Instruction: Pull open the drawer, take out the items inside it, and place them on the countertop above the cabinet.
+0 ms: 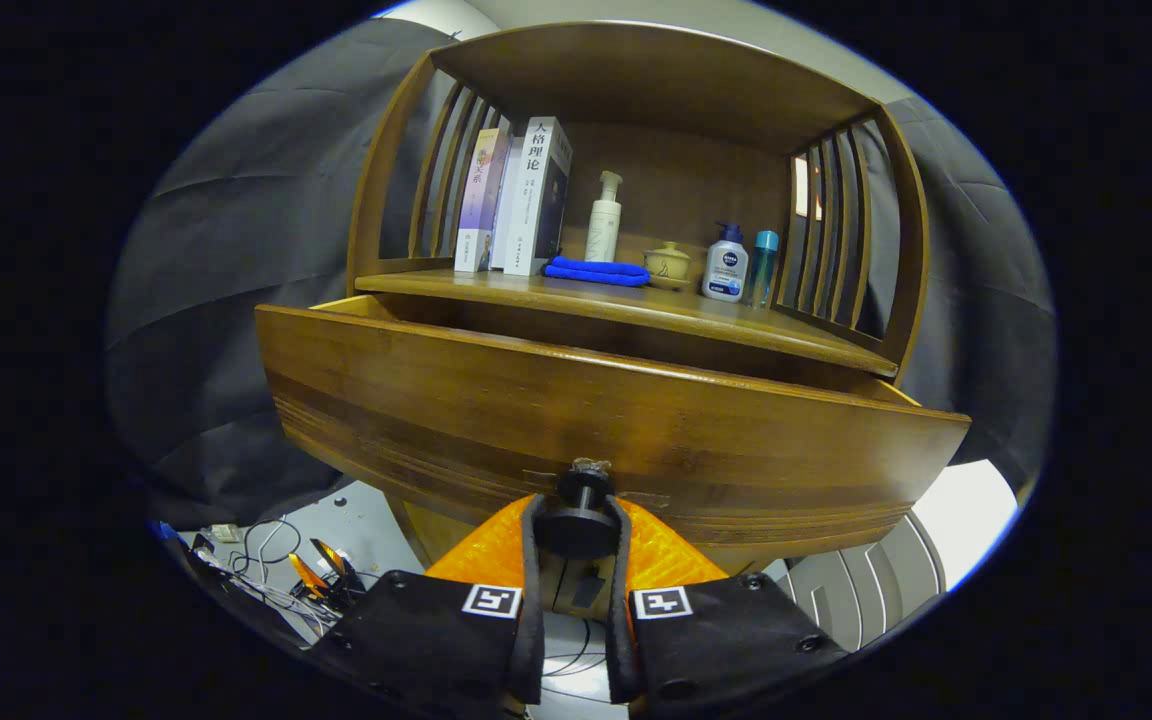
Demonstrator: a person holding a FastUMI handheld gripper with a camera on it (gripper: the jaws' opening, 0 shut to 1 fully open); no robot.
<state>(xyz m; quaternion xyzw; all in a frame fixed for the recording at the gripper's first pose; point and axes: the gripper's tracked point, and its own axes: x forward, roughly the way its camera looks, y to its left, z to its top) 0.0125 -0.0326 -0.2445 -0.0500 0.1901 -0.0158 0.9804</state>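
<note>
A wooden cabinet's drawer (596,420) stands pulled out toward me, its wide front panel just beyond my fingers. My gripper (576,528) is shut on the drawer's round dark knob (577,525), one finger pressing each side of it. The drawer's inside is hidden behind its front panel. Above it runs the countertop (636,310), which holds books (521,195), a folded blue cloth (596,271), a pump bottle (604,217), a small lidded jar (668,265), a white lotion bottle (725,266) and a teal bottle (762,266).
The countertop sits inside a wooden hutch with slatted sides (836,220) and a roof. Free countertop lies in front of the cloth and bottles. Cables and small gear (276,570) lie on the floor below left. Black cloth walls stand on both sides.
</note>
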